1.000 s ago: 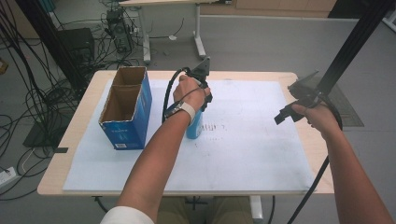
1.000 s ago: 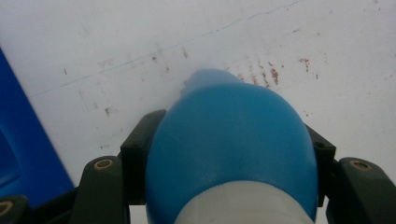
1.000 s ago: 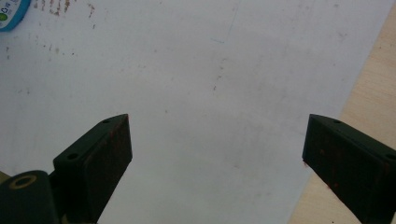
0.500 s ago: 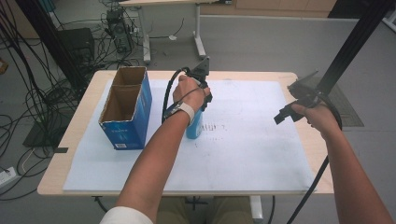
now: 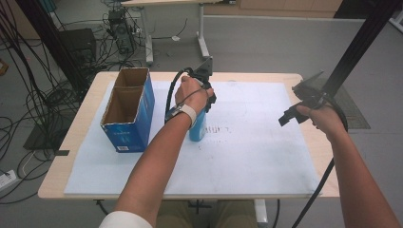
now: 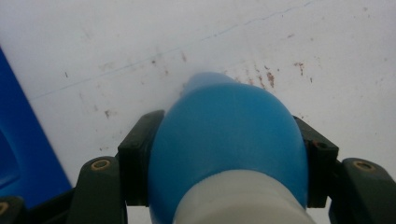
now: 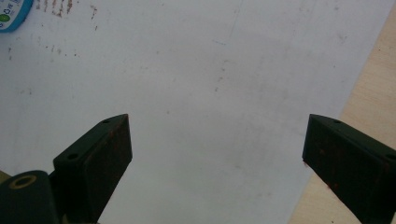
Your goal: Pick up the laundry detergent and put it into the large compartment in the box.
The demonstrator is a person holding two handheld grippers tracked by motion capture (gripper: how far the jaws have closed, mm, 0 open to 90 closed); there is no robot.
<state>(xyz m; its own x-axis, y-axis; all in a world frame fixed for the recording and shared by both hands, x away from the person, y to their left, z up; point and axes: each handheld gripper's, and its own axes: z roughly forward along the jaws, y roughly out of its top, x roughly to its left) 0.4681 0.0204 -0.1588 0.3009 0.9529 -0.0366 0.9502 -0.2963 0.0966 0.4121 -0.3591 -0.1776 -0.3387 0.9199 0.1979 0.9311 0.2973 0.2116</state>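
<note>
A blue bottle (image 5: 197, 129) with a white neck stands upright on the white sheet (image 5: 247, 152), just right of the blue box. My left gripper (image 5: 203, 110) comes down on it from above. In the left gripper view the bottle's shoulder (image 6: 224, 130) sits between the black pads (image 6: 137, 158), which touch both its sides; the jaws have just eased open a little with the bottle still between them. My right gripper (image 5: 286, 117) hovers over the sheet's right edge. It is open, with nothing between its fingers (image 7: 100, 158), and the bottle's base (image 7: 11, 14) shows far off.
An open-topped blue cardboard box (image 5: 126, 114) stands at the table's left, its wall (image 6: 18, 154) close beside the bottle. A black post (image 5: 361, 42) rises behind the right hand. Bare wood (image 7: 369, 93) borders the sheet on the right. Cables lie on the floor at the left.
</note>
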